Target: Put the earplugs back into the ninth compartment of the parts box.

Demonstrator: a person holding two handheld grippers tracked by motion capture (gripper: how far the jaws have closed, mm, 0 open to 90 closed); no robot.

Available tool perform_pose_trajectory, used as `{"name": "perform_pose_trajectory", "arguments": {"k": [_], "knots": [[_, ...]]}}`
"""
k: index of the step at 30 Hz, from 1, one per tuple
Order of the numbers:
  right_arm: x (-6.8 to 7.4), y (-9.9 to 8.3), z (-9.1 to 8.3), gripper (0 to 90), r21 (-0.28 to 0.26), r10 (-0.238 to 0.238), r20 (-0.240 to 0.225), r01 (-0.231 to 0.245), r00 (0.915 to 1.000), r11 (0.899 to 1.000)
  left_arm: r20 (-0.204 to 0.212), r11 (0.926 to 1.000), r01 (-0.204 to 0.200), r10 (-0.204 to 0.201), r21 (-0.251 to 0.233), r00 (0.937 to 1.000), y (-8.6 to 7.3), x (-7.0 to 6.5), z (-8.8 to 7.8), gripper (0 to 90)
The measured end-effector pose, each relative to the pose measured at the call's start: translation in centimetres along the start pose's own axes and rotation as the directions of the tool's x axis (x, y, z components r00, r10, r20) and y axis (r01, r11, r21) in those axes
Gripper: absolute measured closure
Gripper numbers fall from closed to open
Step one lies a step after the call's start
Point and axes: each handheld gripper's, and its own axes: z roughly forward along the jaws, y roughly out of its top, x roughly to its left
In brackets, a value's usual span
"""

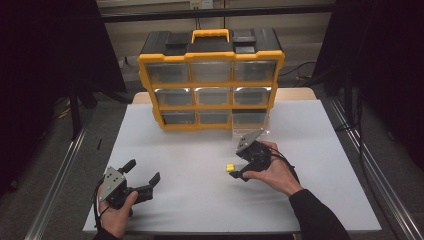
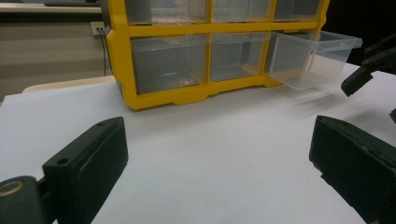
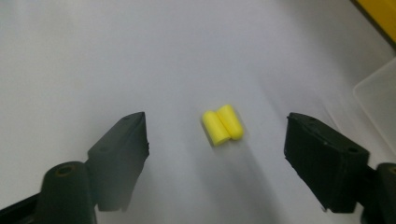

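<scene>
Two small yellow foam cylinders (image 1: 230, 167) (image 3: 222, 125) lie side by side on the white table, left of my right gripper (image 1: 236, 165). In the right gripper view they rest between the open jaws of the right gripper (image 3: 217, 129), touching neither pad. My left gripper (image 1: 142, 171) (image 2: 217, 140) is held low near the table's front left, jaws wide open with nothing between them. A yellow and black drawer cabinet (image 1: 210, 80) (image 2: 121, 60) stands at the back. Its bottom right clear drawer (image 1: 250, 122) (image 2: 313, 58) is pulled out and looks empty.
The white table top (image 1: 200, 145) stretches between the cabinet and the hands. A corner of the clear drawer (image 3: 378, 102) lies close to the right jaw. One jaw of the right gripper (image 2: 357, 80) shows at the far right of the left gripper view.
</scene>
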Motion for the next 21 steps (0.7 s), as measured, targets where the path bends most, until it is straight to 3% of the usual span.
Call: {"name": "perform_pose_trajectory", "arguments": {"k": [8, 15, 21], "knots": [[-0.3, 0.7, 0.8, 29.9, 0.05, -0.042, -0.018, 0.043, 0.999, 0.998, 0.0, 1.0, 0.001, -0.001, 0.001, 1.0, 0.0, 0.0, 0.0, 4.6], [-0.7, 0.7, 1.5, 34.8, 0.07, -0.027, -0.059, 0.031, 0.9979, 0.997, 0.005, 0.9999, 0.009, -0.009, -0.005, 0.9999, 0.0, 0.0, 0.1, 4.6], [-0.9, 0.6, 1.6, 48.8, 0.083, -0.033, -0.083, 0.04, 0.996, 0.996, 0.006, 1.0, 0.002, -0.002, 0.002, 1.0, 0.0, 0.1, 0.0, 4.6]]}}
